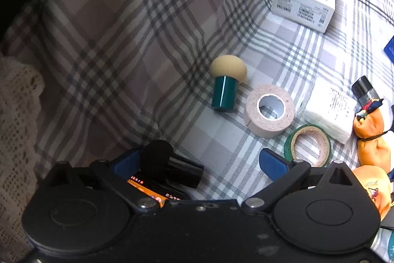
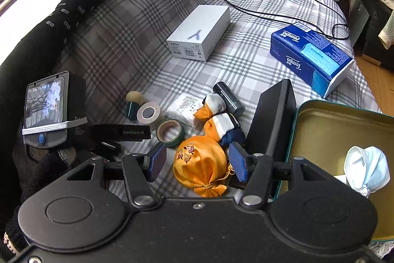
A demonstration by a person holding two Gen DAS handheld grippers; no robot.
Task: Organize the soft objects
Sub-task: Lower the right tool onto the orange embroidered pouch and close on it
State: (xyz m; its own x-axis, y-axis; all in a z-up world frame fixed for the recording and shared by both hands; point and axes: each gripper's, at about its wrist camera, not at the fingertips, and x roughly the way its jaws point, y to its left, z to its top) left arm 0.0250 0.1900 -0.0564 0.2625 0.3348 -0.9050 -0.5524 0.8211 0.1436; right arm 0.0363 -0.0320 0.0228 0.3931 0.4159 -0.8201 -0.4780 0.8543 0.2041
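Right wrist view: open right hand-held gripper [image 2: 198, 164] straddles orange satin pouch [image 2: 200, 165], its long axis toward the camera, tin [image 2: 344, 110] rightward.

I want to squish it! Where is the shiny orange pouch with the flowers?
In the right wrist view, the orange pouch lies on the plaid bedspread between the open right gripper fingers, just left of the green tin.

Ahead of the open left gripper [image 1: 204, 162] stands a beige sponge puff on a green cylinder [image 1: 225, 84]. Right of it lie a beige tape roll [image 1: 269, 110] and, nearer, a green tape roll [image 1: 307, 144].
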